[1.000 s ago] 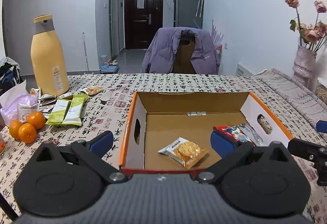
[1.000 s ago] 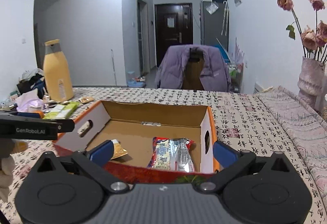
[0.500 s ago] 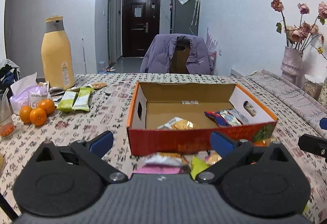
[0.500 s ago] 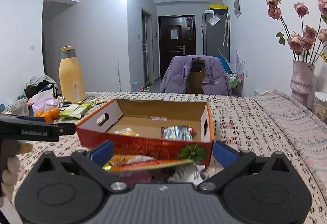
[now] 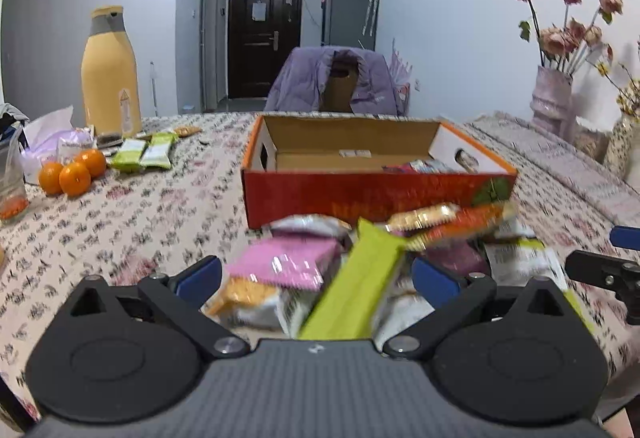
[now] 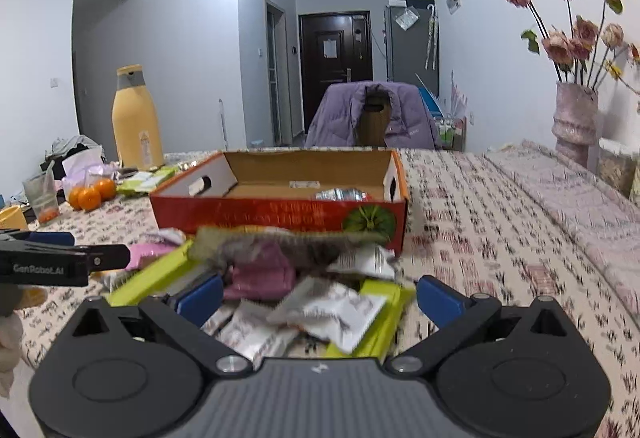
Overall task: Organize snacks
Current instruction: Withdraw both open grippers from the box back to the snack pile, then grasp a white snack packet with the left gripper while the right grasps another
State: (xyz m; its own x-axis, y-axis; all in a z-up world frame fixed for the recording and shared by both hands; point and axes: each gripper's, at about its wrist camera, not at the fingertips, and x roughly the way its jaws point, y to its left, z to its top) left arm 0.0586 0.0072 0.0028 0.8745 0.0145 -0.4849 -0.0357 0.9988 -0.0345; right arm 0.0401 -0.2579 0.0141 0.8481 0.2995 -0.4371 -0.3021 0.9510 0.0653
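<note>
Both grippers have pulled back from over the cardboard box (image 5: 376, 174) to its near side, bringing a snack-packet pile (image 5: 340, 274) into view on the bench (image 5: 132, 222). Left gripper (image 5: 316, 278) and right gripper (image 6: 320, 294) each hang wide open and empty with the pile directly ahead between the fingers; the green bar (image 5: 356, 294) runs lengthwise along the left gripper's line, nearer that hand. Box holds only a few packets (image 6: 340, 194), at its right end.
</note>
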